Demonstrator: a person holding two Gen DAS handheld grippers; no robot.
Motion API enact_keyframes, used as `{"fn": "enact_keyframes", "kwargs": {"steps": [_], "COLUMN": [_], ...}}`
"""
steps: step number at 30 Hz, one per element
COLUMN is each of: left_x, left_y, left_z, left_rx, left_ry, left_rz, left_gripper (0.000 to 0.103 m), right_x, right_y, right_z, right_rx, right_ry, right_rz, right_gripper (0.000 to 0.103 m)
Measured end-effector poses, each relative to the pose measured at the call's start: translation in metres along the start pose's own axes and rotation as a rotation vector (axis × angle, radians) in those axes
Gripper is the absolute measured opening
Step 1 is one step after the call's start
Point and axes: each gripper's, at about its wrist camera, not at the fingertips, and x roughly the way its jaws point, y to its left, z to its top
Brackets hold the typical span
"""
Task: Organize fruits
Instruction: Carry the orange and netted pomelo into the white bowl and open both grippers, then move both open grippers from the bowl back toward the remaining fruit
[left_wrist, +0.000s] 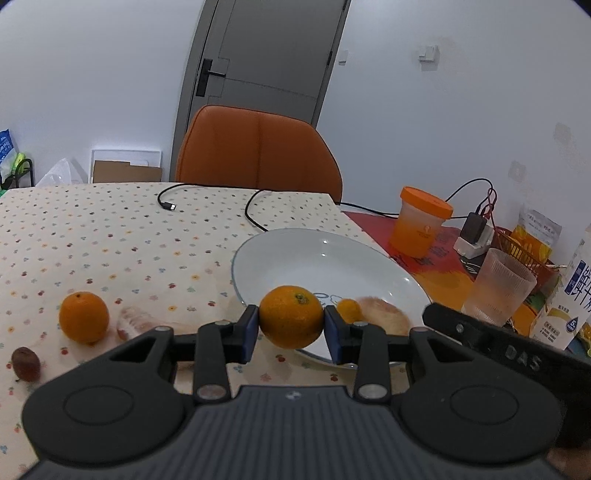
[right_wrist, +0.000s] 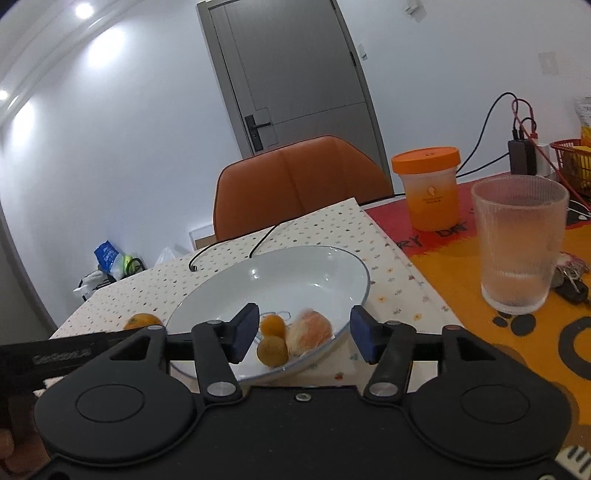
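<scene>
Fruits lie in three places. On my plate (right_wrist: 221, 291) I count three: two small kumquats (right_wrist: 272, 325) and one peeled citrus piece (right_wrist: 310, 332), all near the front rim. My left gripper (left_wrist: 291, 328) pinches one mandarin (left_wrist: 291, 316) between its blue pads, just above the plate's near edge. On the dotted tablecloth (left_wrist: 110, 236) to the left sit one more whole orange (left_wrist: 84, 316), one peeled segment (left_wrist: 135, 326) just beside it, and one dark reddish fruit (left_wrist: 25, 363) nearer me. My right gripper (right_wrist: 303, 334) stands spread over the plate, holding nothing, its pads clear of the fruit beneath. One ribbed glass (right_wrist: 517, 243) and one orange-lidded cup (right_wrist: 430, 188) stand to the right.
</scene>
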Motion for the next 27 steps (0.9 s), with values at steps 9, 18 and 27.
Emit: {"fn": "enact_keyframes", "kwargs": {"steps": [9, 18, 27], "left_x": [0.0, -0.028, -0.061], "left_y": [-0.006, 0.013, 0.048], "left_z": [0.005, -0.002, -0.008], "left_rx": [0.001, 0.002, -0.02], "left_ry": [-0.022, -0.028, -0.033], "left_rz": [0.025, 0.085, 0.176], "left_gripper": [0.049, 0.084, 0.096], "right_x": [-0.013, -0.018, -0.022], "right_y": [0.002, 0.006, 0.022], "right_z": [-0.01, -0.012, -0.015], "right_rx": [-0.003, 0.016, 0.011], "right_ry": [0.027, 0.017, 0.004], "right_rz": [0.001, -0.003, -0.001], "right_gripper": [0.057, 0.074, 0.097]}}
